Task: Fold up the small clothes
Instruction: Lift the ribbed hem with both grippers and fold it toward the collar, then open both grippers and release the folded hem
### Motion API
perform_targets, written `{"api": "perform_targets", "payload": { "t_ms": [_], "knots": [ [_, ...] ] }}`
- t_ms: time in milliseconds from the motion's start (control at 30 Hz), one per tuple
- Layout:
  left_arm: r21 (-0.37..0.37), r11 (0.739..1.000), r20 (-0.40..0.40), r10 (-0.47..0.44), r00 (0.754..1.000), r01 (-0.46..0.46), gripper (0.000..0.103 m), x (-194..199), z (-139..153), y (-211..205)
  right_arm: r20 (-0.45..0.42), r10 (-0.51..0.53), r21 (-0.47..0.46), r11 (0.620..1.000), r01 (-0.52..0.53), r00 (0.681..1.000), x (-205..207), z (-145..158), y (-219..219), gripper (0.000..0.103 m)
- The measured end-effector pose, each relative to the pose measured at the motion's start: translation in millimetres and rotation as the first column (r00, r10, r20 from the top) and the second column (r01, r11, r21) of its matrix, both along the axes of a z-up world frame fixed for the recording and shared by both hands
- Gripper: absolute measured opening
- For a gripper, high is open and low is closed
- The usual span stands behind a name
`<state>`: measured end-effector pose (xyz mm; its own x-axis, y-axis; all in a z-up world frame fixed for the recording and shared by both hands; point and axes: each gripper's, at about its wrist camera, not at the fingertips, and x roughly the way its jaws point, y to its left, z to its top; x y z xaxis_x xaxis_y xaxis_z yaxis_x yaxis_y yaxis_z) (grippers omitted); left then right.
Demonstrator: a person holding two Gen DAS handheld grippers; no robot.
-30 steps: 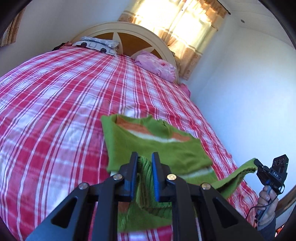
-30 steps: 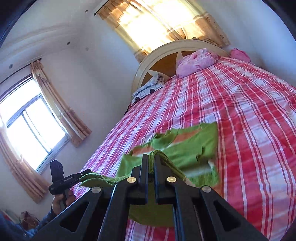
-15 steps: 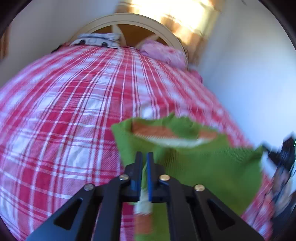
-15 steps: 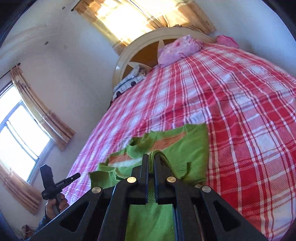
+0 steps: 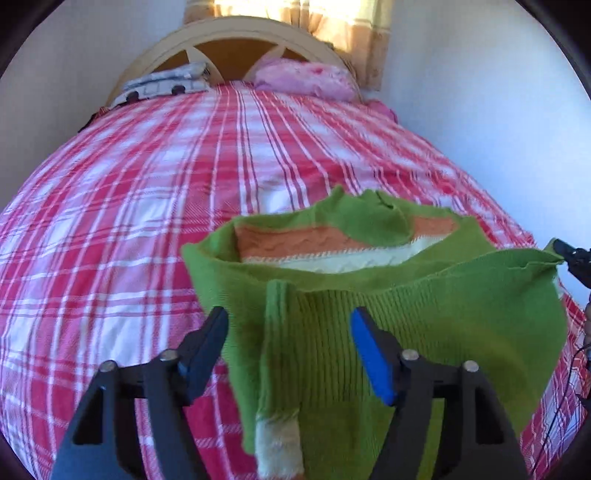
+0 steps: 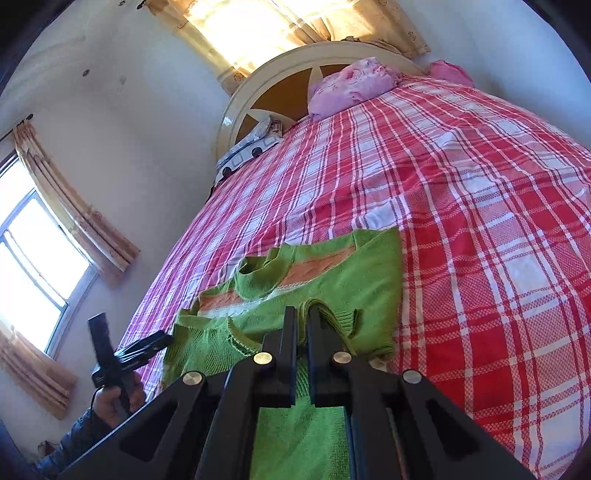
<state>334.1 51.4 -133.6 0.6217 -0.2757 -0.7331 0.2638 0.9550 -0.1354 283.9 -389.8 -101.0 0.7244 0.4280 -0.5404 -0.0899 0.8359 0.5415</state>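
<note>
A green knit sweater [image 5: 424, 314] with orange and cream stripes lies on the red plaid bed, its lower part folded up toward the collar. My left gripper [image 5: 289, 317] hovers over the fold's left side with its jaws opening. A loose green strip with a cream end lies between them, and neither pad presses it. My right gripper [image 6: 302, 317] is shut on a bunched edge of the sweater [image 6: 369, 266]. In the left wrist view, the right gripper [image 5: 559, 246] pinches the fold's far right corner. The right wrist view shows a hand holding the left gripper [image 6: 164, 338] at the sweater's left edge.
The plaid bedspread [image 5: 129, 229] stretches to a cream headboard [image 5: 236, 33]. A pink pillow [image 5: 303, 77] and a patterned grey pillow [image 5: 162, 83] lie there. A white wall [image 5: 480, 110] runs along the bed's right side. A curtained window [image 6: 40, 254] is to the left.
The left gripper's jaws, shut on the sweater before, now stand apart. Both grippers have carried the sweater's lower part forward and down over the striped chest.
</note>
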Motion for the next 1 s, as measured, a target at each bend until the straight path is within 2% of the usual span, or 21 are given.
{"api": "perform_targets", "payload": {
  "t_ms": [33,67,100,133,200,233,300,433,533,667,833,933,1000],
  "knots": [
    [0.014,1.0,-0.025,-0.011,1.0,0.011,0.044,4.4,-5.6,-4.2,-0.002,0.003,-0.002,1.0,-0.003,1.0,0.7,-0.3,1.0,0.004],
    [0.029,0.999,-0.043,-0.014,0.999,0.016,0.019,6.0,-9.8,-7.6,-0.004,0.006,-0.003,1.0,-0.006,1.0,1.6,-0.8,1.7,0.004],
    [0.052,0.998,-0.084,-0.019,0.996,0.024,0.005,9.9,-17.6,-11.9,-0.005,0.008,-0.004,1.0,-0.008,1.0,2.5,-0.8,2.1,0.004],
    [0.053,0.998,-0.089,-0.024,0.996,0.028,0.005,9.1,-19.3,-12.6,-0.003,0.008,-0.004,1.0,-0.008,1.0,3.0,-0.3,1.9,0.004],
    [0.069,0.997,-0.024,-0.025,0.999,0.026,0.005,0.5,-10.0,-12.1,0.002,0.005,0.0,1.0,-0.005,1.0,4.6,3.1,0.1,0.004],
    [0.051,0.998,0.029,-0.024,0.999,0.022,0.005,-5.5,1.7,-8.7,0.007,0.004,0.001,1.0,-0.004,1.0,5.7,5.6,-0.9,0.004],
    [-0.01,1.0,0.088,0.002,0.996,-0.001,0.005,-9.6,25.4,3.1,0.015,0.001,-0.001,1.0,-0.001,1.0,11.4,11.4,-3.7,0.004],
    [-0.046,0.998,0.161,0.054,0.986,-0.048,0.005,-0.1,55.7,18.1,0.031,-0.012,-0.004,1.0,0.012,0.999,30.2,22.7,-7.5,0.004],
    [-0.04,0.995,0.141,0.092,0.986,-0.087,0.005,26.8,55.3,22.5,0.03,-0.025,-0.017,1.0,0.026,0.999,54.0,27.8,-6.7,0.004],
    [0.003,0.994,0.092,0.109,0.99,-0.11,0.005,58.3,34.1,15.2,0.004,-0.045,-0.049,0.998,0.045,0.999,89.2,21.5,-3.0,0.004],
    [0.085,0.987,0.042,0.131,0.991,-0.134,0.005,83.6,-4.9,0.5,-0.067,-0.079,-0.115,0.991,0.071,0.995,132.4,-10.9,-2.9,0.004],
    [0.08,0.985,0.025,0.15,0.988,-0.151,0.005,87.4,-15.0,3.0,-0.108,-0.09,-0.158,0.985,0.072,0.99,154.1,-30.5,-0.9,0.004],
    [0.069,0.985,0.019,0.158,0.987,-0.159,0.005,87.8,-16.0,6.1,-0.153,-0.075,-0.156,0.986,0.051,0.985,167.8,-45.5,0.4,0.004]
  ]
}}
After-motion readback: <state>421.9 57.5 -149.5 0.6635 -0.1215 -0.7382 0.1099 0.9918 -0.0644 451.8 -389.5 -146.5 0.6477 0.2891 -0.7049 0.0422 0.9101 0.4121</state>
